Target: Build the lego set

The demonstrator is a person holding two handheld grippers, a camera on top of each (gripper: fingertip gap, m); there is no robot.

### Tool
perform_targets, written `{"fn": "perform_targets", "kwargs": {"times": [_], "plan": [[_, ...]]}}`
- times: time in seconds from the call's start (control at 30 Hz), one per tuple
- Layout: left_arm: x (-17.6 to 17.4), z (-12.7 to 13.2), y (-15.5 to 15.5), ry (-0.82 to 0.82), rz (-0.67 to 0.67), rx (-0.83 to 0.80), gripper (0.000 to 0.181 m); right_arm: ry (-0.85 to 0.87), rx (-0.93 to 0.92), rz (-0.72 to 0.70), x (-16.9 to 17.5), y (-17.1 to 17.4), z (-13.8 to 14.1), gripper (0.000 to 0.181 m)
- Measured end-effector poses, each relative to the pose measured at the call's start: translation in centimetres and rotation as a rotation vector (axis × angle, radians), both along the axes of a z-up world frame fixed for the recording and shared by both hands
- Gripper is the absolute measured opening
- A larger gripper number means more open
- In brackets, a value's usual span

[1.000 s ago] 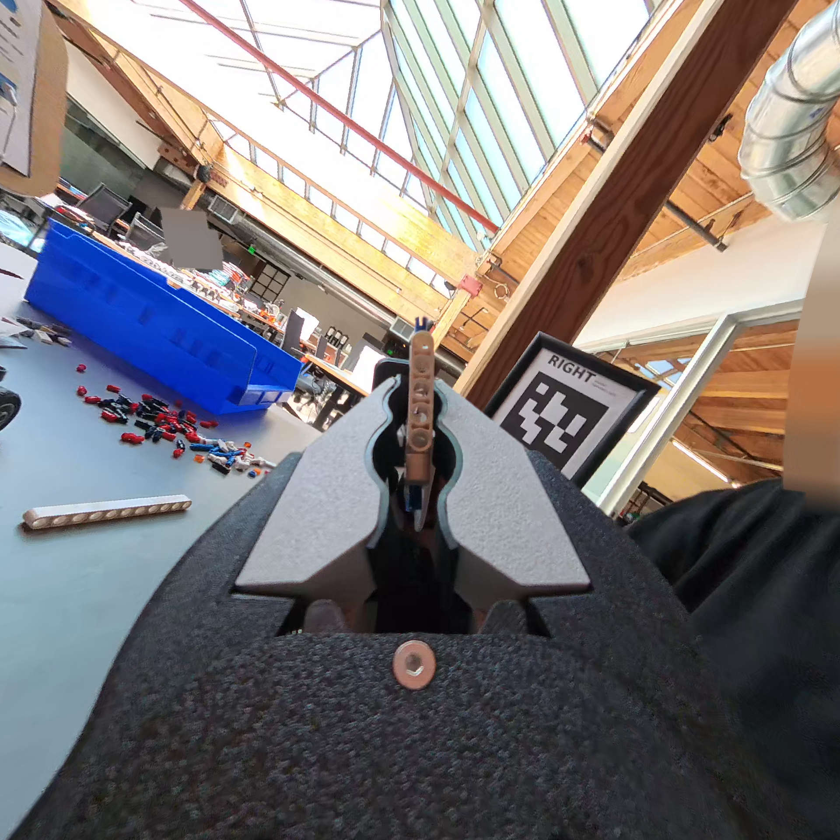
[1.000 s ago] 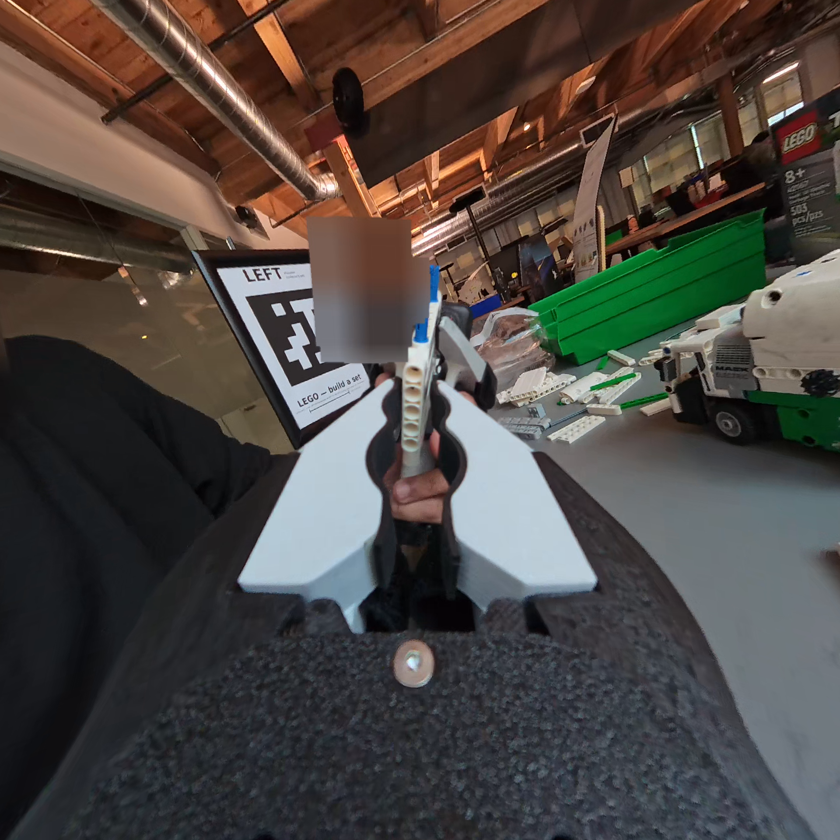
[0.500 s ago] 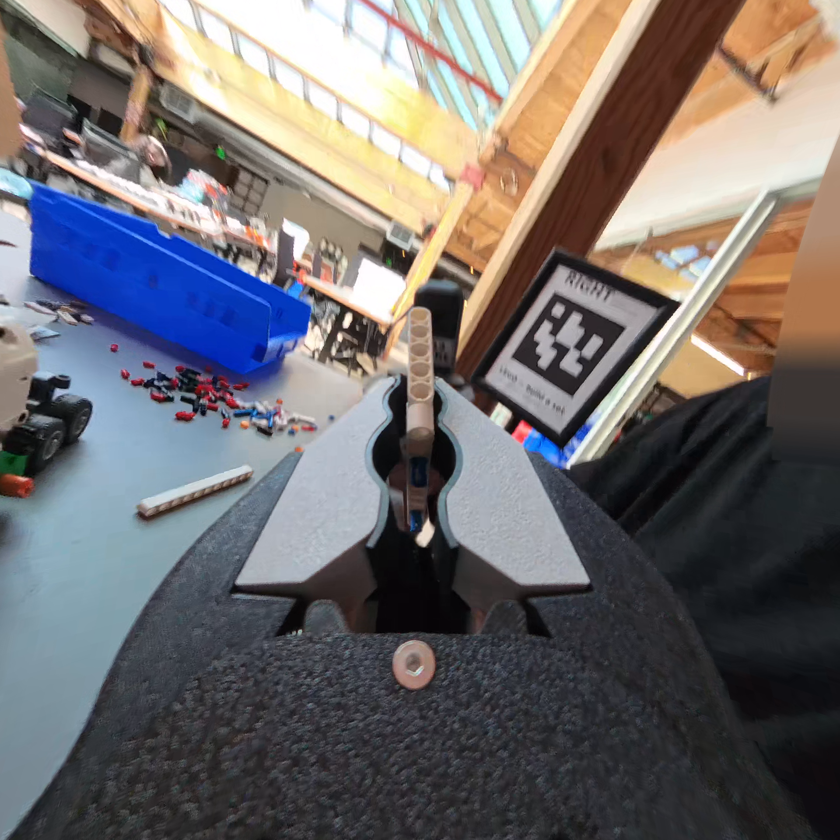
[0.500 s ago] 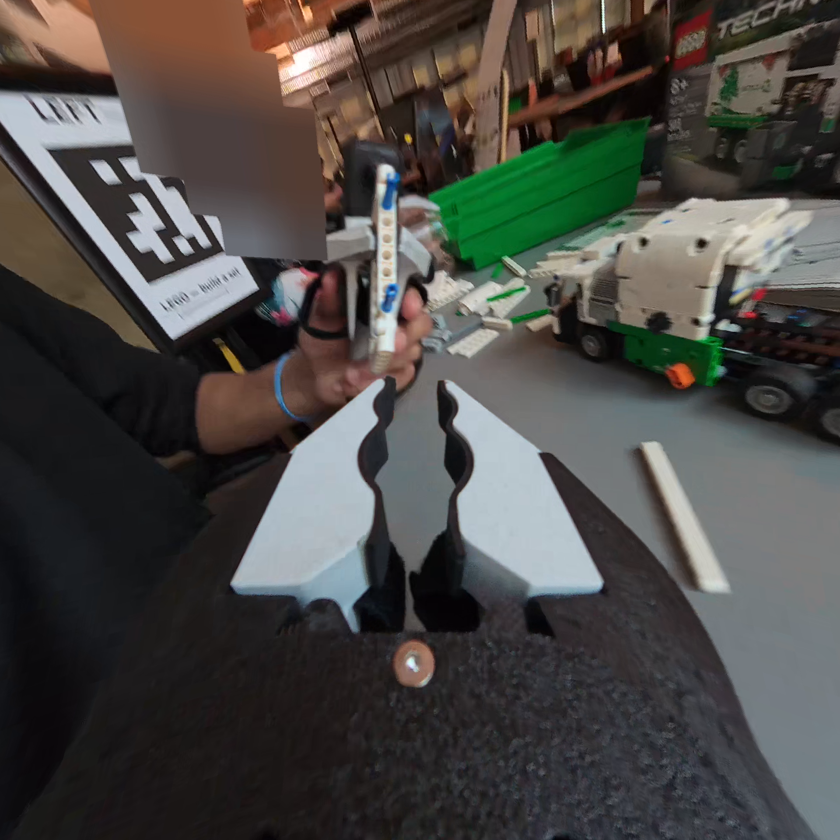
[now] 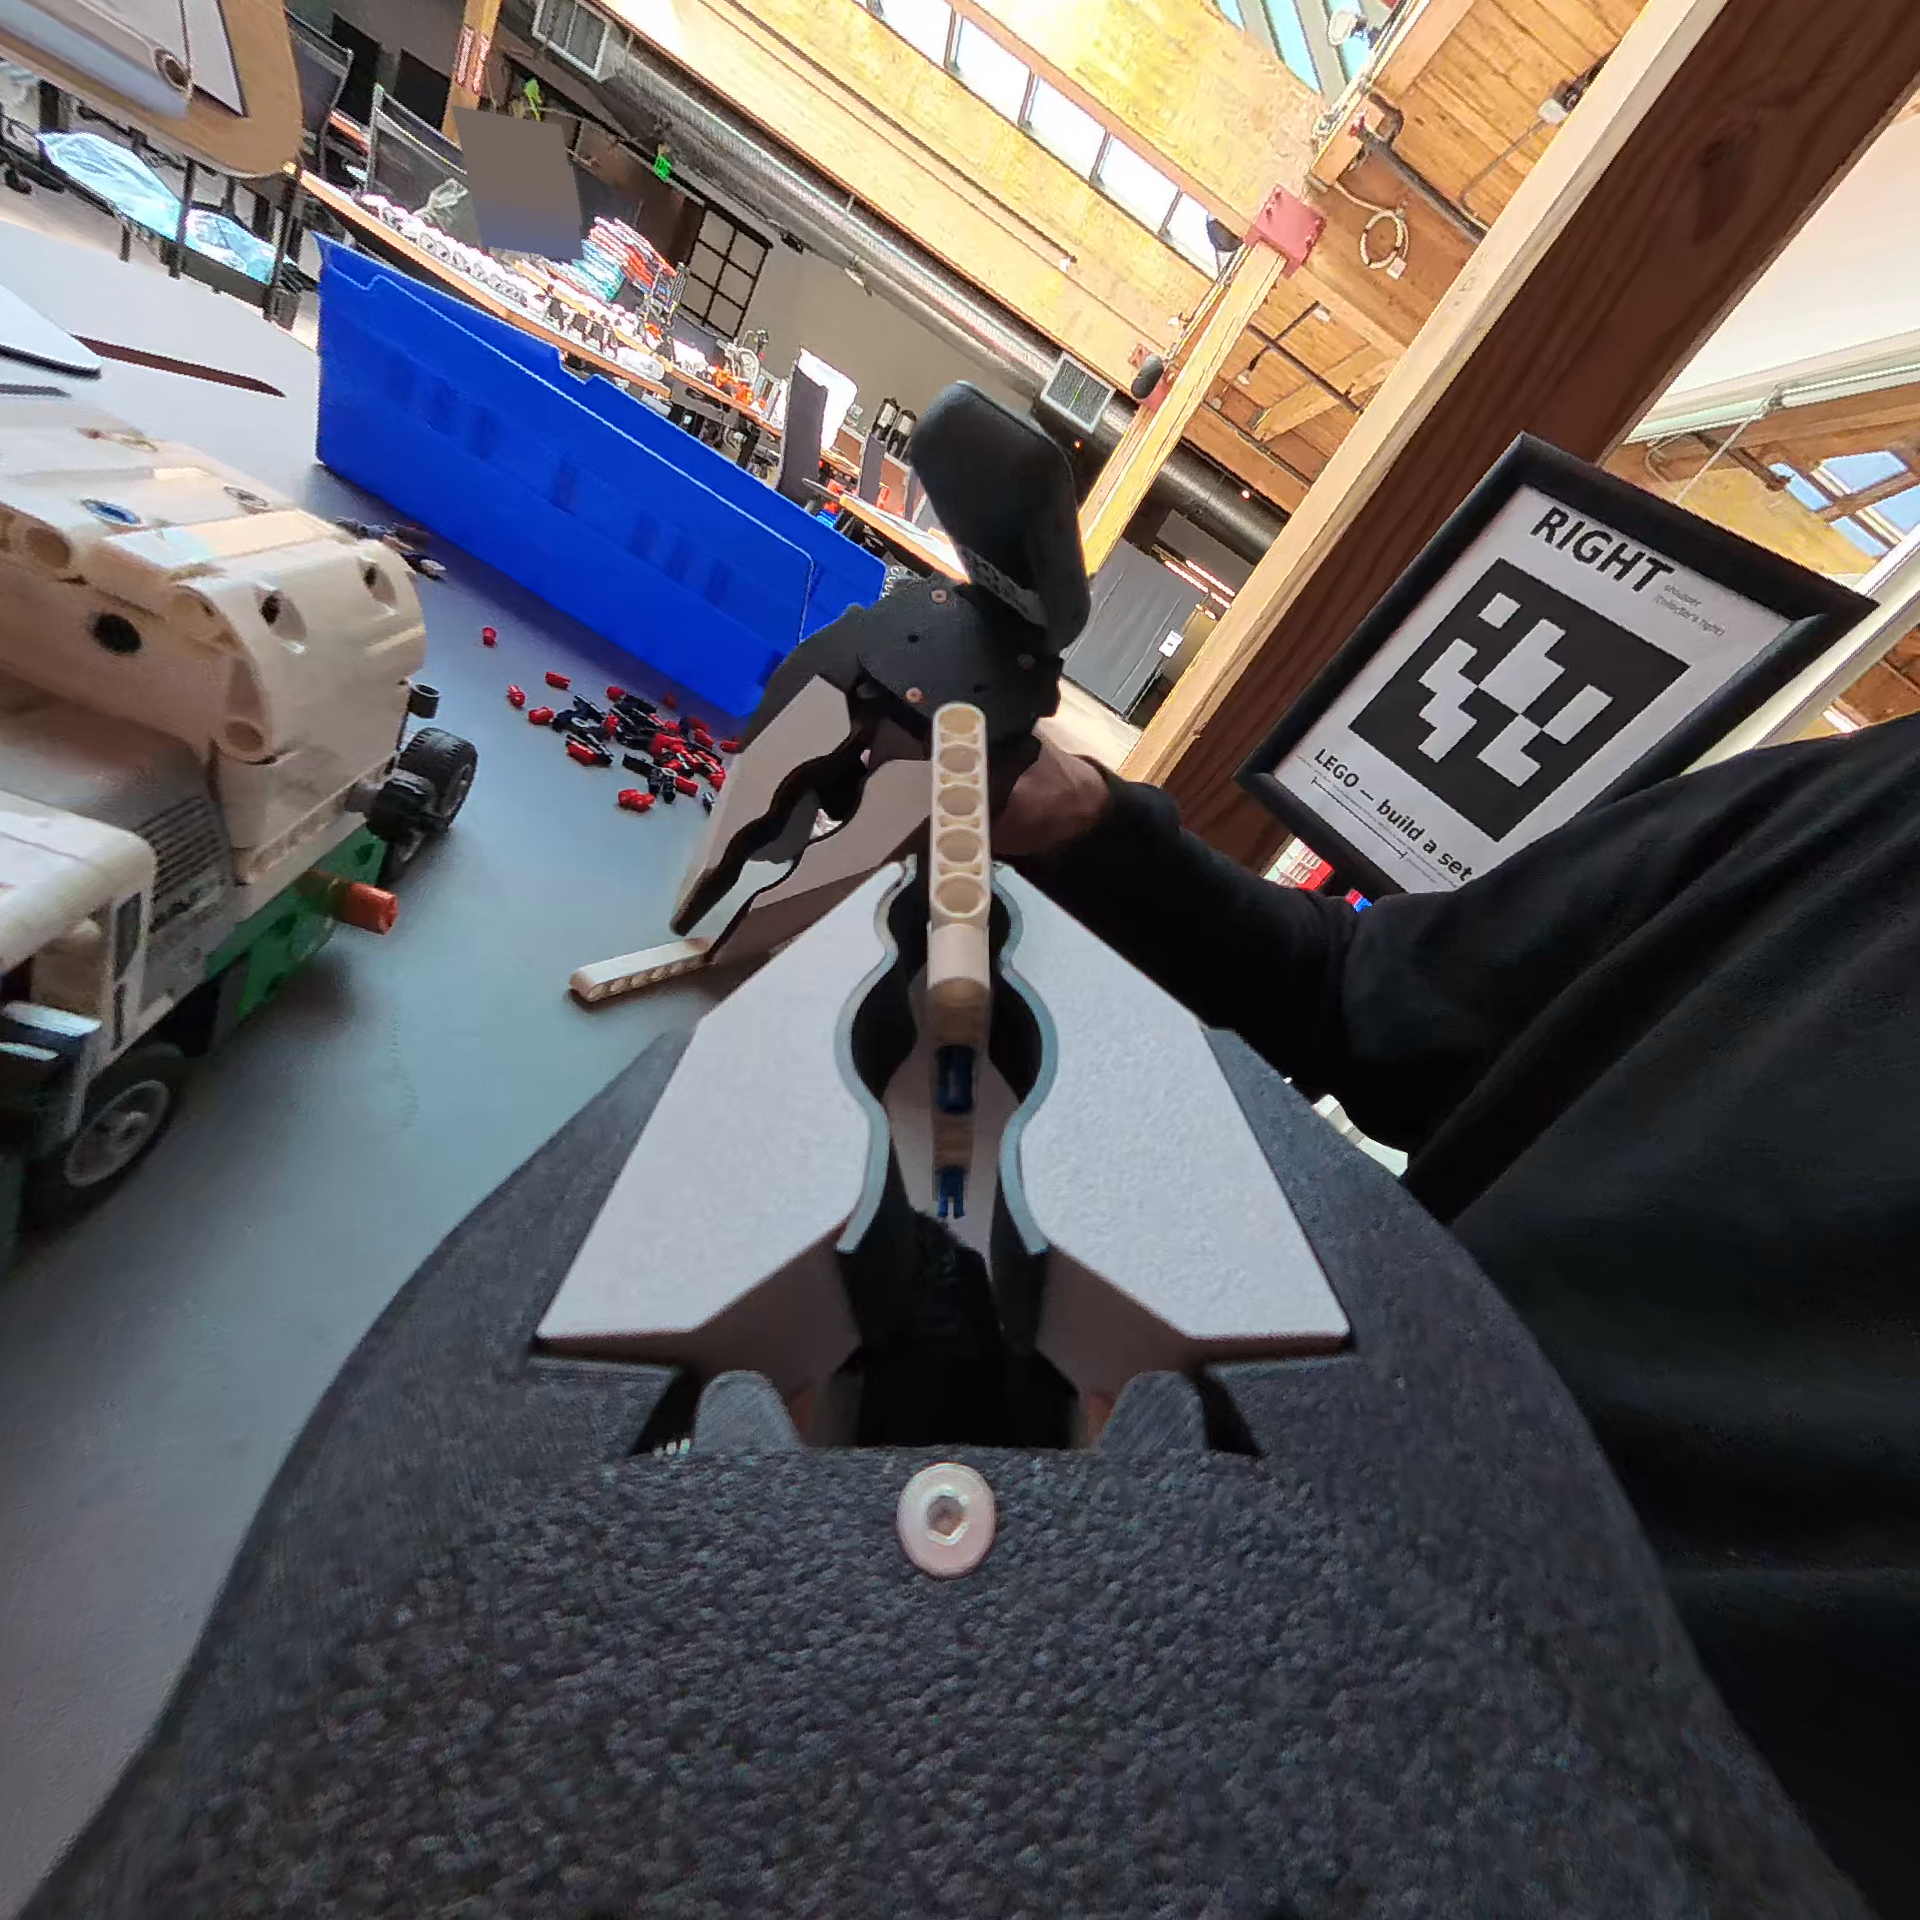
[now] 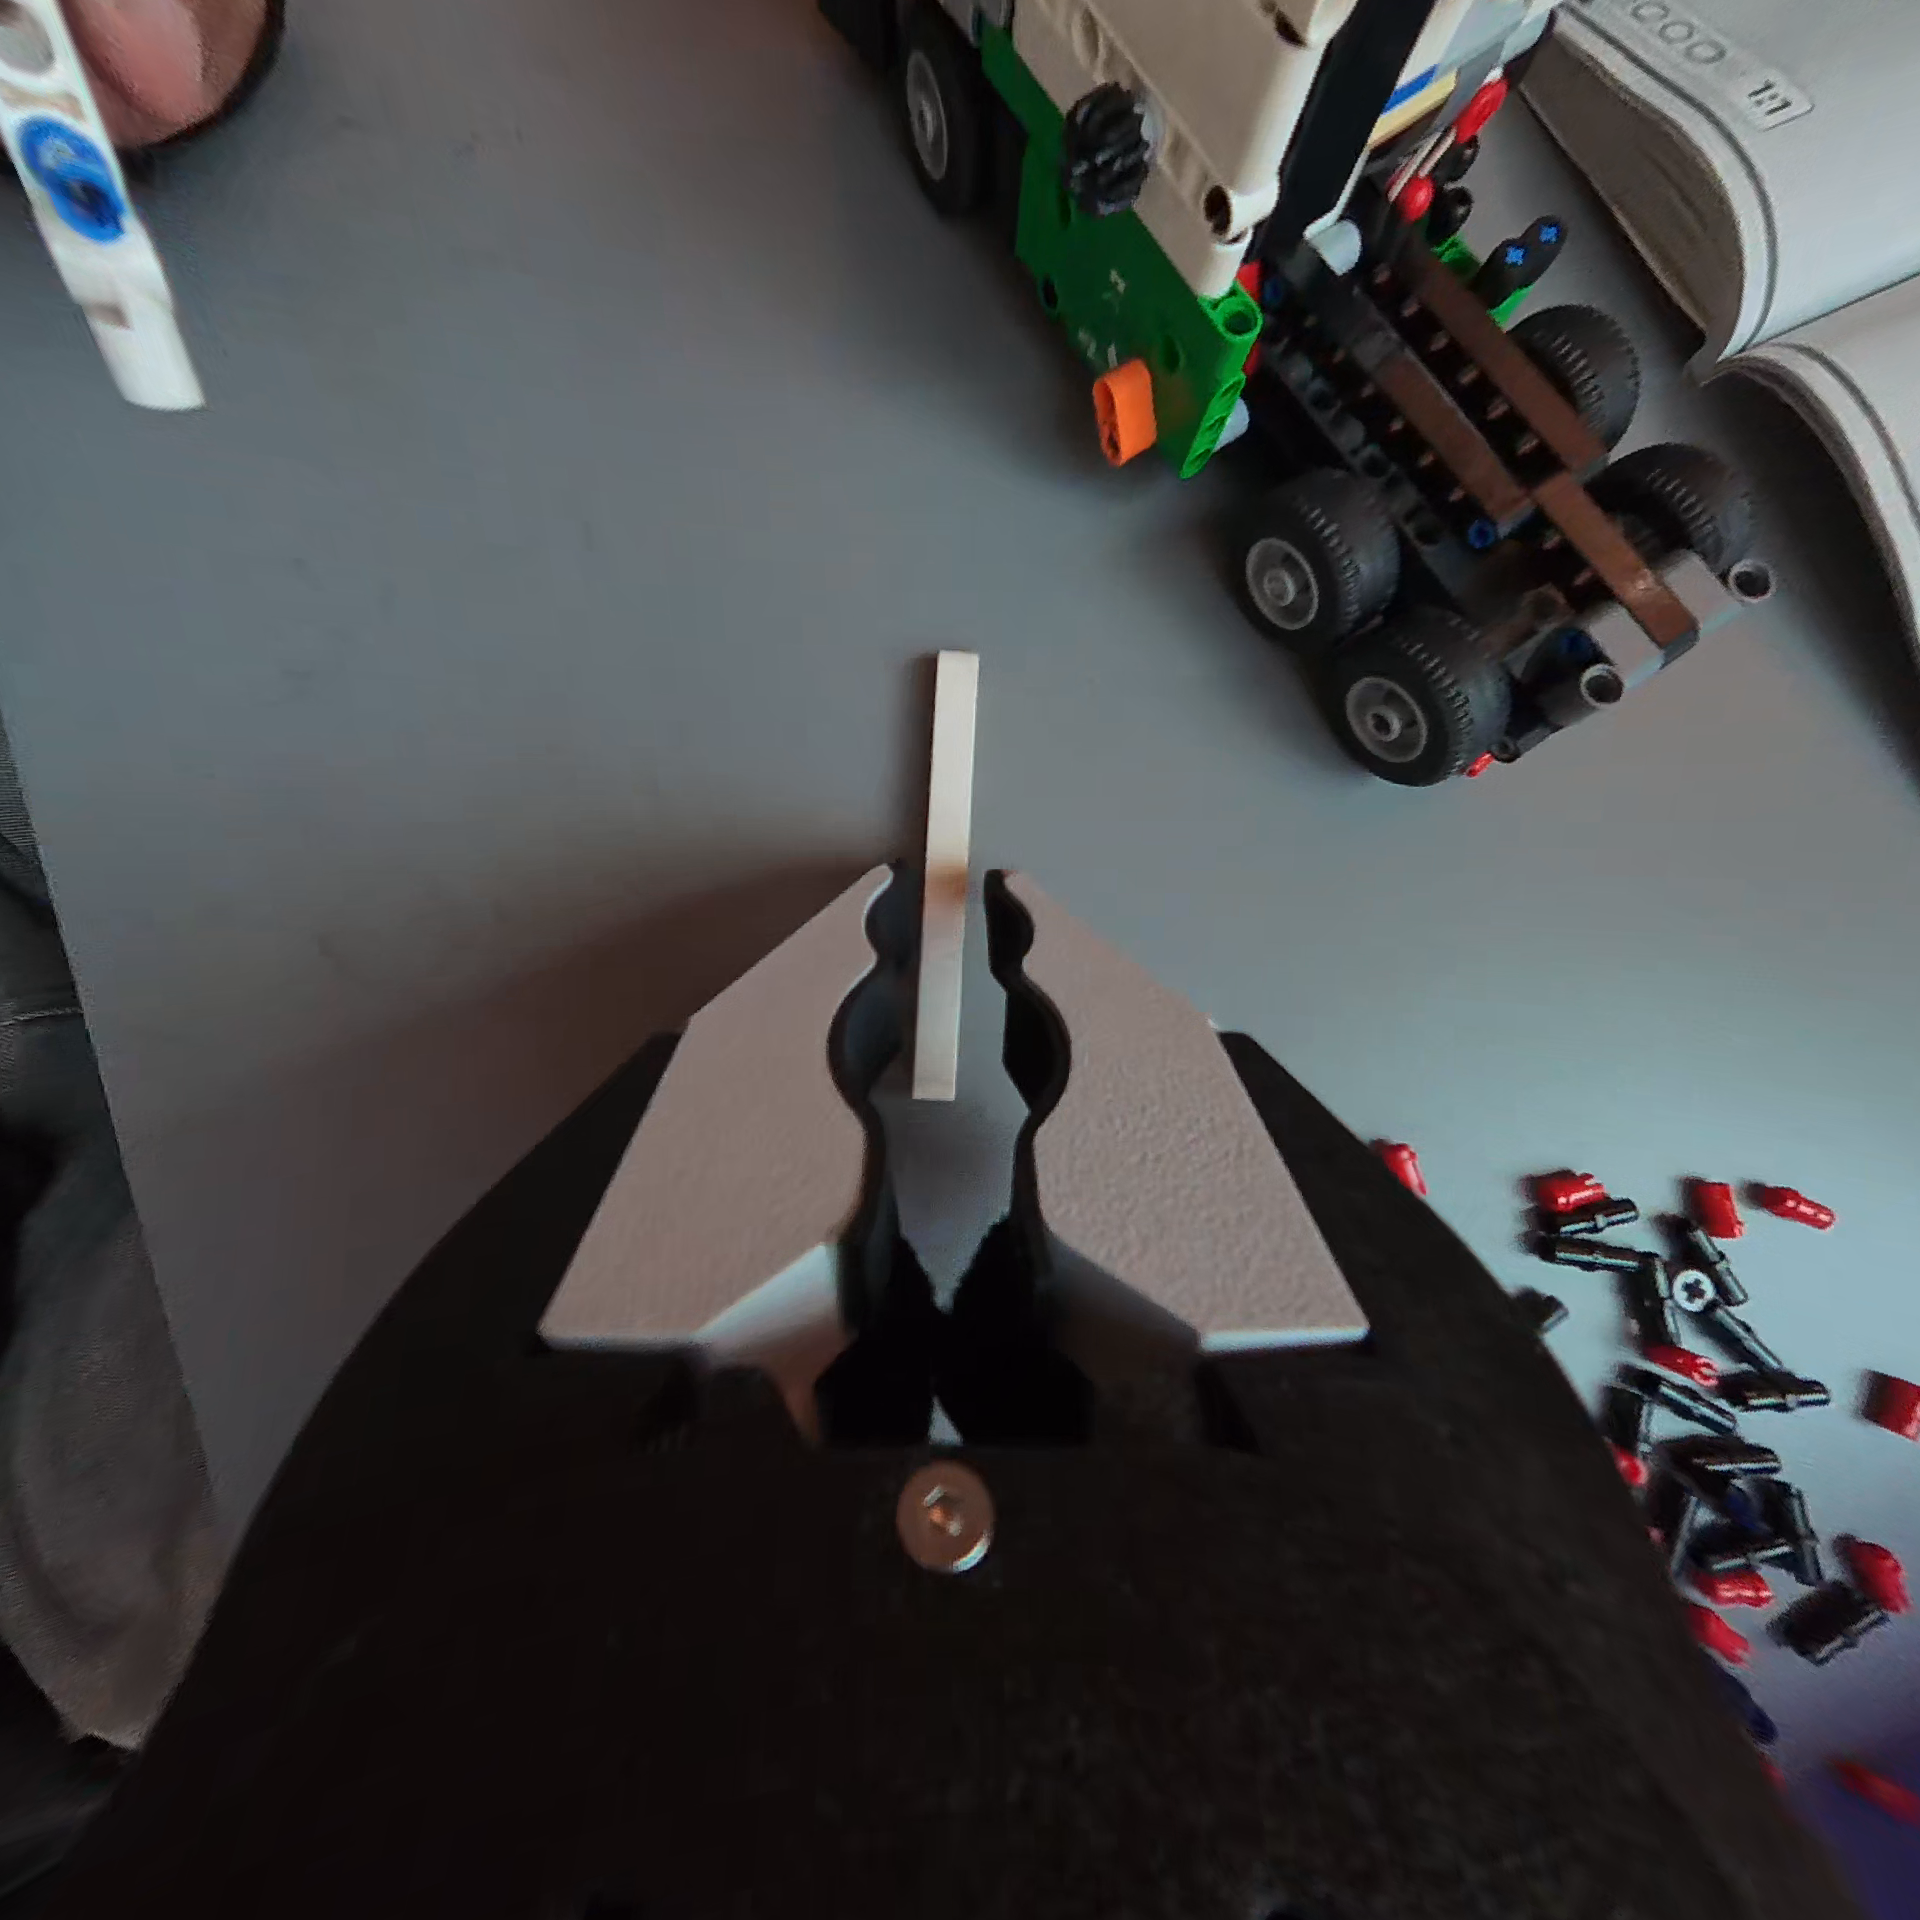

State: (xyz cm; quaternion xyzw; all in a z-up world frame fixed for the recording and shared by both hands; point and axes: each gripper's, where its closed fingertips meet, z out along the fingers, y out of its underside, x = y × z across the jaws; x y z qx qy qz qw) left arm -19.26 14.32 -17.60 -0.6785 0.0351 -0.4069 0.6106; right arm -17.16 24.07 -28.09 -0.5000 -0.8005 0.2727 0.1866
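My left gripper (image 5: 951, 883) is shut on a short white beam (image 5: 958, 821) with blue pins, held upright above the table. This beam also shows at the top left of the right wrist view (image 6: 73, 208). My right gripper (image 6: 940, 883) is open and points down at the grey table (image 6: 520, 623). A long white beam (image 6: 954, 748) lies flat between its fingers, with a gap on the right side. In the left wrist view the right gripper (image 5: 727, 904) stands with its tips at that long beam (image 5: 644, 961).
A partly built white and green truck (image 5: 156, 727) stands on the left, and shows in the right wrist view (image 6: 1299, 312) too. Red and black pins (image 6: 1714, 1403) lie scattered. A blue bin (image 5: 582, 499) stands behind. An open booklet (image 6: 1714, 156) and a framed sign (image 5: 1538, 686) are nearby. Spacing between my two grippers at the tips: around 15 cm.
My right gripper let go of the short beam, opened, and swung down over the long beam on the table. My left gripper kept the short beam and tilted lower.
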Motion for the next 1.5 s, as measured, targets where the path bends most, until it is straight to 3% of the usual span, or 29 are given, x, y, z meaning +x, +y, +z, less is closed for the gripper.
{"fn": "perform_targets", "kwargs": {"times": [0.2,0.5,0.63,0.8,0.9,1.03,1.5], "plan": [[-0.2,0.0,0.1,-0.008,0.008,-0.006,0.006,-0.044,-0.038,-0.001,0.9,-1.8,-0.4,0.006],[-0.4,0.0,0.1,-0.012,0.022,-0.004,0.006,-0.018,-0.257,-0.074,4.4,-9.8,-0.3,0.007],[-0.6,0.1,0.2,-0.018,0.039,0.000,0.006,0.135,-0.072,-0.133,3.9,-8.4,1.0,0.007],[-0.5,0.6,0.4,-0.052,0.077,0.031,0.006,0.524,-0.051,-0.245,1.2,-6.0,8.9,0.007],[0.1,1.0,0.4,-0.088,0.072,0.053,0.006,0.653,0.024,-0.240,-0.2,-6.6,10.8,0.007],[0.6,1.4,0.1,-0.100,0.086,0.090,0.006,0.723,0.184,-0.245,-1.5,-6.8,11.2,0.006],[0.5,1.4,0.1,-0.131,0.077,0.088,0.006,0.800,0.214,-0.235,-1.7,-8.0,12.2,0.007]]}}
